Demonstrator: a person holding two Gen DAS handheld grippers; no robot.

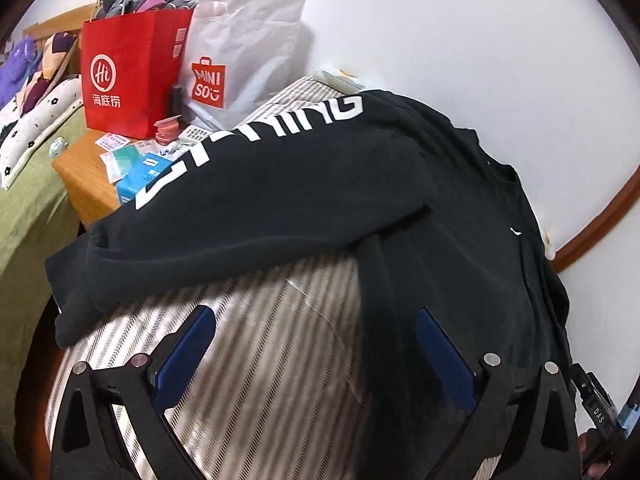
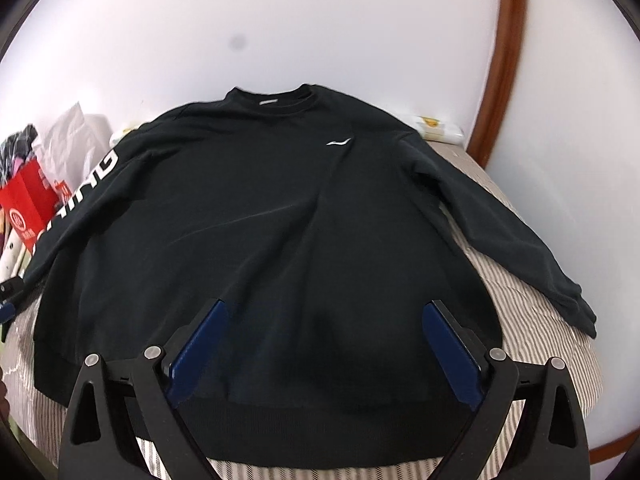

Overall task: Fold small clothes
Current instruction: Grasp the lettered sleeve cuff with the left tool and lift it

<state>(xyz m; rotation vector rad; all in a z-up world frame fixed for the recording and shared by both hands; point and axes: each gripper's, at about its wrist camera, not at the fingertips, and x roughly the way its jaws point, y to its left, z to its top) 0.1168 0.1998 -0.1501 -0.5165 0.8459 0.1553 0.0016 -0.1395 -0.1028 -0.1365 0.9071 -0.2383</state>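
— How does the left gripper (image 1: 316, 344) stand?
— Tilted steeply downward, its jaws spread wide and nothing pinched between the blue pads (image 1: 188, 348) (the picture there is somewhat blurred).
— And the right gripper (image 2: 324, 340)?
— The same: pointing down at a slant, jaws wide apart, its blue pads (image 2: 200, 340) gripping nothing.
— Any of the person showing?
— A bit of a hand (image 1: 592, 456) beside the left gripper's right finger.
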